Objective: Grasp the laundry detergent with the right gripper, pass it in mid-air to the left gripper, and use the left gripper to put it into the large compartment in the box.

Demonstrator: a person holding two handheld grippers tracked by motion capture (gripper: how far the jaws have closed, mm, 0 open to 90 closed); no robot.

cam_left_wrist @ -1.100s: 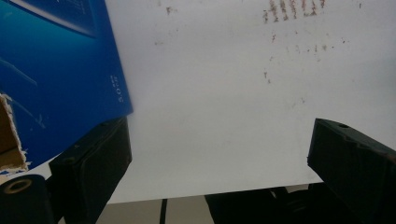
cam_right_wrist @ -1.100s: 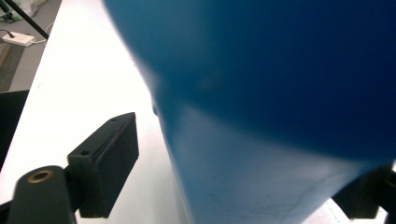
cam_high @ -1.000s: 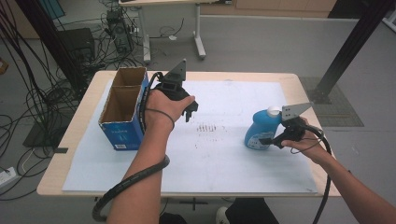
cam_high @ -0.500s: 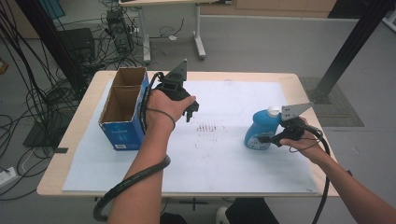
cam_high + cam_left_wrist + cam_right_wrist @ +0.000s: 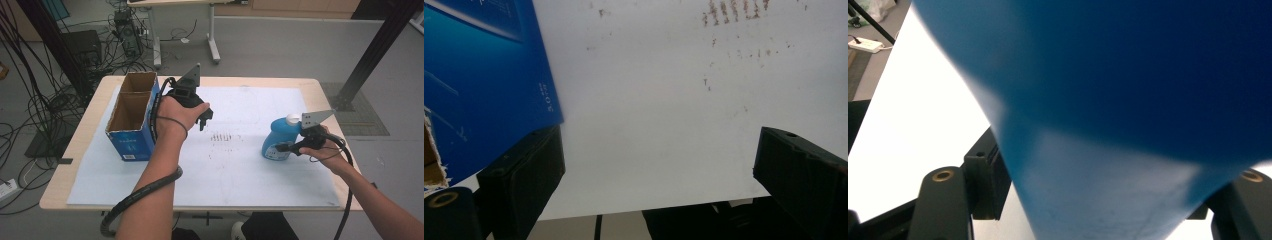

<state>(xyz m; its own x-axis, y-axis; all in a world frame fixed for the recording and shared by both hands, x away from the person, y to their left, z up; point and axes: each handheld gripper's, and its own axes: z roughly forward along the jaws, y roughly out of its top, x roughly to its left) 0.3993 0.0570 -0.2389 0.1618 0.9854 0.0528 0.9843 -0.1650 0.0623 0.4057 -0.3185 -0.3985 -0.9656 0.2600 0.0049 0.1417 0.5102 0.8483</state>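
The left gripper [image 5: 202, 120] is a black block topped by a grey three-cornered plate, with a thick black ribbed cable trailing from it toward 6 o'clock; its jaws are chunky black pads, and a brass-ringed screw hole shows at 8 o'clock in the left gripper view. The right gripper [image 5: 282, 148] is black too, with its own grey plate, a thinner black cable and brass-ringed holes. Both forearms are bare, and a thin dark band circles the left wrist [image 5: 172, 123].

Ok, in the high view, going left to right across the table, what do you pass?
Blue cardboard box → left gripper → patch of dark marks on the white sheet → blue bottle → right gripper, at the bottle.
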